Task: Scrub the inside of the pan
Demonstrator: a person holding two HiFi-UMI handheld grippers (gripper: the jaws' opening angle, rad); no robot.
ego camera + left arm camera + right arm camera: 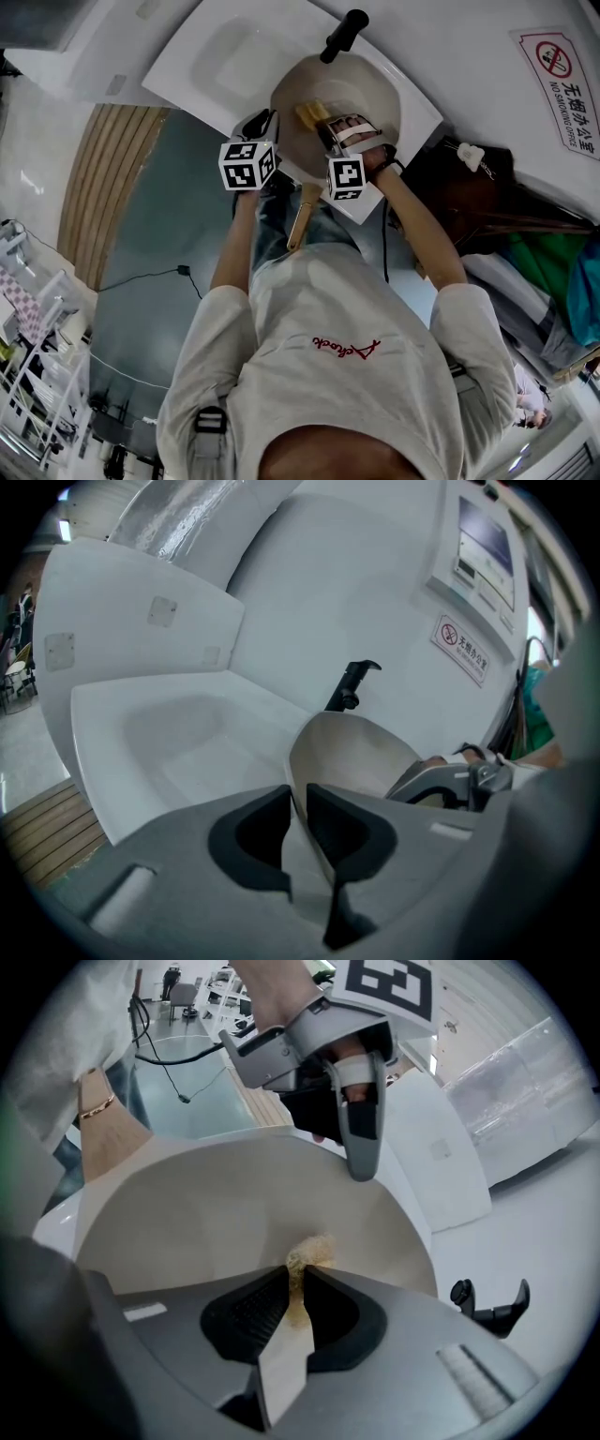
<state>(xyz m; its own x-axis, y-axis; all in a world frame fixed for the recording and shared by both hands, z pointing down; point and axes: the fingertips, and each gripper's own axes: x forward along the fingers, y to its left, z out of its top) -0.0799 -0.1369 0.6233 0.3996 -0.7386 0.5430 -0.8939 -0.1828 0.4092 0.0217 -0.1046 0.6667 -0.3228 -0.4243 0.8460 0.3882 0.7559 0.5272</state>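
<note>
Right gripper (298,1283): the jaws are clamped on the pale wooden brush (281,1363). Its yellowish bristles (310,1252) are pressed to the pan's inner wall just ahead of the fingertips.
Left gripper (298,806): the jaws are closed on the pan's thin rim, at the edge facing the right gripper.
Pan (206,1213): cream inside, it is held tilted between the two grippers.
Pan handle (343,36): black, it is pointed away beyond both grippers.
White basin (225,56): it is seen under and beyond the pan.
No-smoking sign (561,80): it is fixed to the wall, well off to the right.
</note>
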